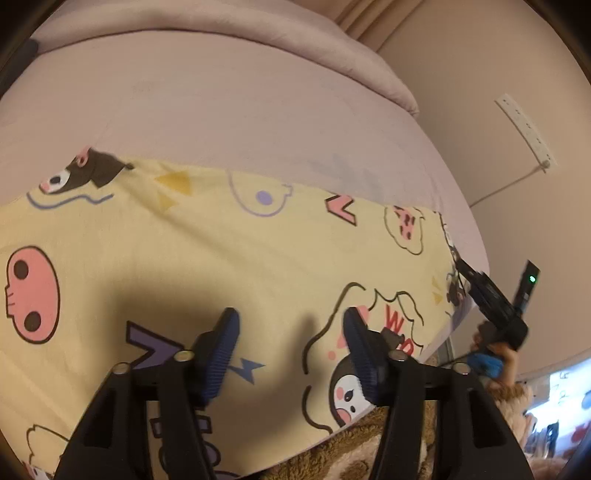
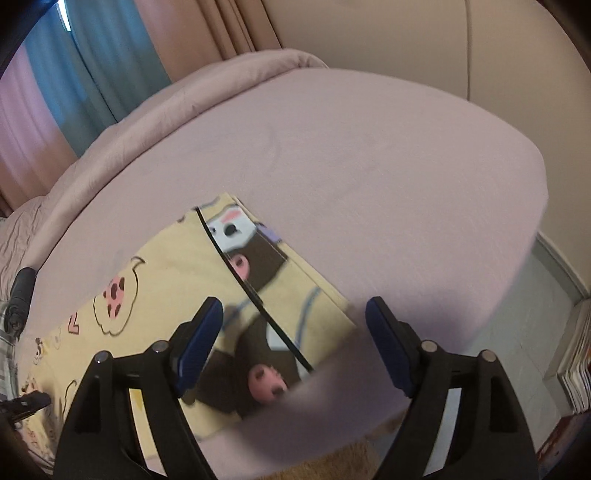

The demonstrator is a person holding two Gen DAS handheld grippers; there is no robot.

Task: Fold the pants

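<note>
Yellow pants (image 1: 236, 258) with cartoon prints lie flat on a pink bed (image 1: 221, 110). My left gripper (image 1: 291, 332) is open and empty, hovering just above the middle of the pants. In the right wrist view, the hem end of the pants (image 2: 177, 280) lies on the bed, with a dark seam line across it. My right gripper (image 2: 295, 325) is open and empty above that end near the bed's front edge. The right gripper also shows at the far right of the left wrist view (image 1: 491, 306), near the pants' end.
A folded pink duvet (image 1: 258, 26) lies along the back of the bed. A white power strip (image 1: 526, 129) hangs on the wall. Curtains (image 2: 110, 55) stand behind the bed. A brown fluffy rug (image 1: 351, 450) lies below the bed's front edge. Books (image 2: 576, 362) stand at the right.
</note>
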